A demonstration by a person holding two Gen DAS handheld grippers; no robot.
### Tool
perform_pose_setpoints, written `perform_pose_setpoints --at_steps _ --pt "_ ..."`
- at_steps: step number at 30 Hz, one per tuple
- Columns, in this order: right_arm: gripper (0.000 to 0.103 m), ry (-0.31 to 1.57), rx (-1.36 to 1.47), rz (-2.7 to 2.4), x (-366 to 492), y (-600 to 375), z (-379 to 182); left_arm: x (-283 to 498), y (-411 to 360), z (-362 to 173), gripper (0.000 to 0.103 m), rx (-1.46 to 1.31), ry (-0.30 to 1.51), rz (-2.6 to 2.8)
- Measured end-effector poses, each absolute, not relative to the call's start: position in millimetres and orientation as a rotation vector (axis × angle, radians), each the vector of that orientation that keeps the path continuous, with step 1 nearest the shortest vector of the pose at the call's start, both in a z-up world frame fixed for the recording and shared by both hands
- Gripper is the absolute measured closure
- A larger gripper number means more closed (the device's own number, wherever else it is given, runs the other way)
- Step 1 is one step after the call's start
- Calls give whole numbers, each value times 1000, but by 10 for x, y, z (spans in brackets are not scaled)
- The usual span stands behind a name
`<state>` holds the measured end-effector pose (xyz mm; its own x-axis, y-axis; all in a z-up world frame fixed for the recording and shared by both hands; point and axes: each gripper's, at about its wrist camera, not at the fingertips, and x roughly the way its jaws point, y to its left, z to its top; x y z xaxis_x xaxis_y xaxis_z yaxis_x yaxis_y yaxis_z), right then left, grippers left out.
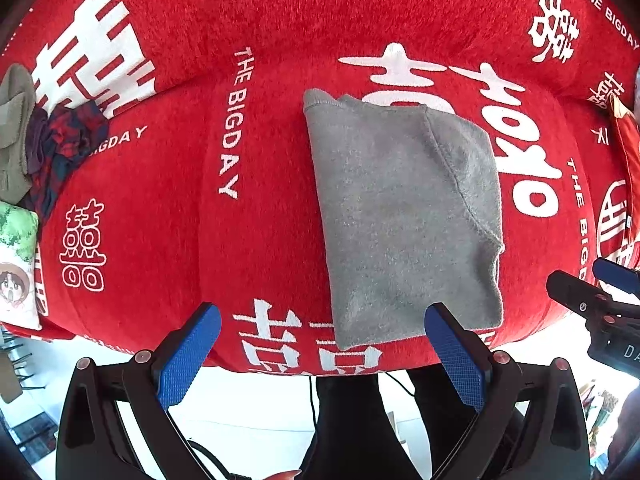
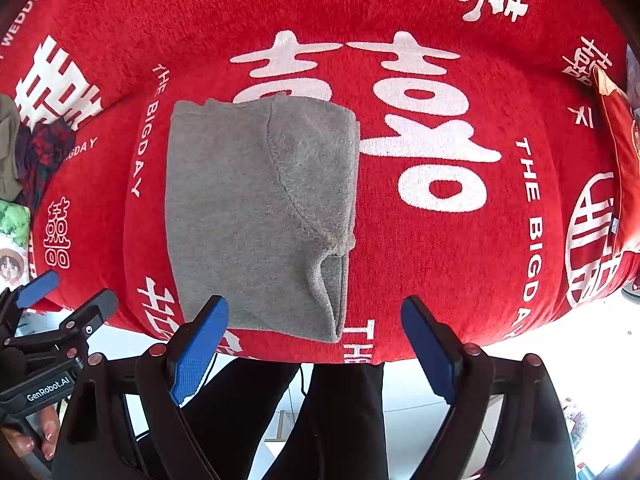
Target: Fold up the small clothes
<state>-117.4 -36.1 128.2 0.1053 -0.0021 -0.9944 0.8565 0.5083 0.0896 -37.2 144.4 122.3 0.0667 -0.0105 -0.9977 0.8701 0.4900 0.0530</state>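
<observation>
Both grippers hang just above the near edge of the red blanket (image 1: 260, 220). Jaws on the left gripper (image 1: 322, 354) stand wide apart and hold nothing, and so do those on the right gripper (image 2: 314, 346). Between them the grey garment (image 2: 256, 208) lies folded on the blanket. Its loose flap on the right could flop open if a finger bumps it. More clothes (image 1: 48, 140) wait in a pile far left.
</observation>
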Motion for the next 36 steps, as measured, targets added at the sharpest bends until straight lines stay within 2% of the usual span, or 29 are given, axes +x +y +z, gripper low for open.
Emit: perform_pose_setpoints --at_steps 36 --pt "13 1338 818 -743 -1157 -378 1246 -327 1460 1183 1 832 1330 -750"
